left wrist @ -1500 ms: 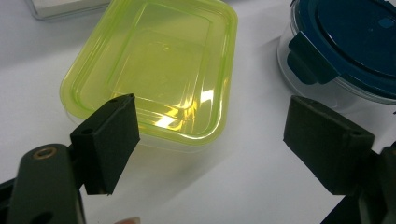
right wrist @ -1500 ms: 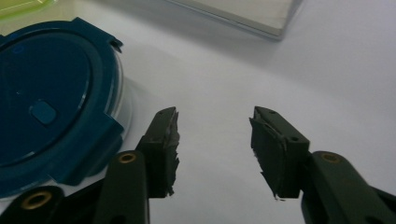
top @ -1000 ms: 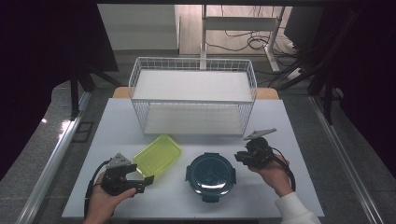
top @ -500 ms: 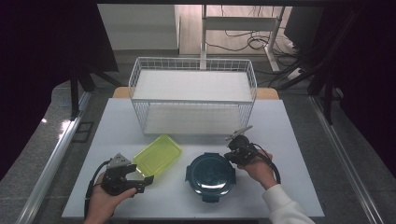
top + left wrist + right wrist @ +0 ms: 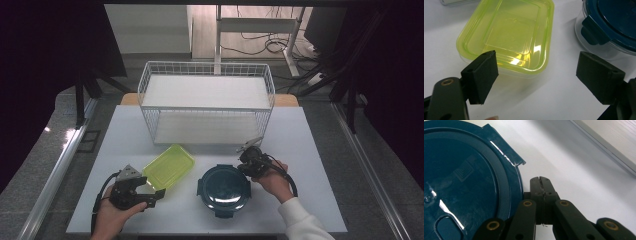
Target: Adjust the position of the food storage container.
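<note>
Round container: the dark blue-lidded round container (image 5: 225, 189) sits low and centre in the high view, on the table; in the right gripper view its lid (image 5: 466, 182) takes up the left half, one clip flap at the upper rim.
Right gripper: the right gripper (image 5: 248, 162) is just beside the round container's upper right edge; its jaws have just been closing and now meet pad to pad with nothing between them, the tips (image 5: 541, 185) over bare table next to the lid's rim.
Green box: the yellow-green lidded box (image 5: 168, 166) lies left of the round container, apart from it; through the translucent lid nothing can be made out inside.
Left gripper: the left gripper (image 5: 150, 196) at lower left is spread wide and grips nothing; in its own view the near edge of the green box (image 5: 506, 35) lies just beyond the two pads.
Wire basket: a white wire basket (image 5: 206, 102) stands at the far side of the table.
Table: white table top (image 5: 310, 150).
Room: grey floor with cables at upper right.
</note>
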`<state>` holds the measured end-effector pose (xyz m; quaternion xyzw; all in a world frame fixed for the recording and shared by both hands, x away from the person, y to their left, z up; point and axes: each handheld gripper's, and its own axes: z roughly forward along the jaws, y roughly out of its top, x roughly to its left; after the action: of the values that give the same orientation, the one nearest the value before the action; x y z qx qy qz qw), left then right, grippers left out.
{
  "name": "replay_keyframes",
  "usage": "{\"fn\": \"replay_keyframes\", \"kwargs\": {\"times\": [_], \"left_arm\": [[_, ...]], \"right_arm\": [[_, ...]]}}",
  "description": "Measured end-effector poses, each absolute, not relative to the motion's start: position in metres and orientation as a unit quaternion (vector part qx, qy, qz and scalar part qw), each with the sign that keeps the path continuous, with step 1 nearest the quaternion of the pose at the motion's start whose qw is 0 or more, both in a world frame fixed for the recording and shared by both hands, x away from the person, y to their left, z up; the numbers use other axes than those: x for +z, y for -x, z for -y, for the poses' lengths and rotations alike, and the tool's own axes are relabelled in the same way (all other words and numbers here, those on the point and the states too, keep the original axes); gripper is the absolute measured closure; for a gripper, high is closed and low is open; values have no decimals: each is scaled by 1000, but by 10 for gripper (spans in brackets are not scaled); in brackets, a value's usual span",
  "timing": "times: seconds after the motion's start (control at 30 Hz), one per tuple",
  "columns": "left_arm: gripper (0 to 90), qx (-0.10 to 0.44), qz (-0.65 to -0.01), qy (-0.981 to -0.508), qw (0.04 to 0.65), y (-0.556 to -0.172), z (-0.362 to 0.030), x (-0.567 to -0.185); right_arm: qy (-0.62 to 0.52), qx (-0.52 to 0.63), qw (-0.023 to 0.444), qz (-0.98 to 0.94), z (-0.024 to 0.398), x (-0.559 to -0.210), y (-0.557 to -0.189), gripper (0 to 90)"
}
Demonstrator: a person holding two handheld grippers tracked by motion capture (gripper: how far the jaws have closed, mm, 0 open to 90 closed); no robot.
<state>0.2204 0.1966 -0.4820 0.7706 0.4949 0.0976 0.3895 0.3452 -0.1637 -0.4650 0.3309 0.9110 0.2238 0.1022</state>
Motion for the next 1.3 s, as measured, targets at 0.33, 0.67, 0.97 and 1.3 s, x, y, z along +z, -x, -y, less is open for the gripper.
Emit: {"fn": "replay_keyframes", "kwargs": {"times": [0.33, 0.67, 0.97, 1.3], "left_arm": [[177, 98, -494, -771, 390, -220, -196, -482], [177, 97, -495, -771, 389, -220, -197, -483], [177, 98, -497, -769, 391, -220, -198, -482], [178, 97, -497, -767, 395, -218, -198, -479]], "right_arm": [[-305, 225, 94, -920, 143, -466, -335, 895], [-283, 229, 91, -927, 126, -467, -328, 894], [-298, 247, 86, -918, 128, -468, -329, 893], [-362, 339, 99, -863, 188, -434, -304, 892]]}}
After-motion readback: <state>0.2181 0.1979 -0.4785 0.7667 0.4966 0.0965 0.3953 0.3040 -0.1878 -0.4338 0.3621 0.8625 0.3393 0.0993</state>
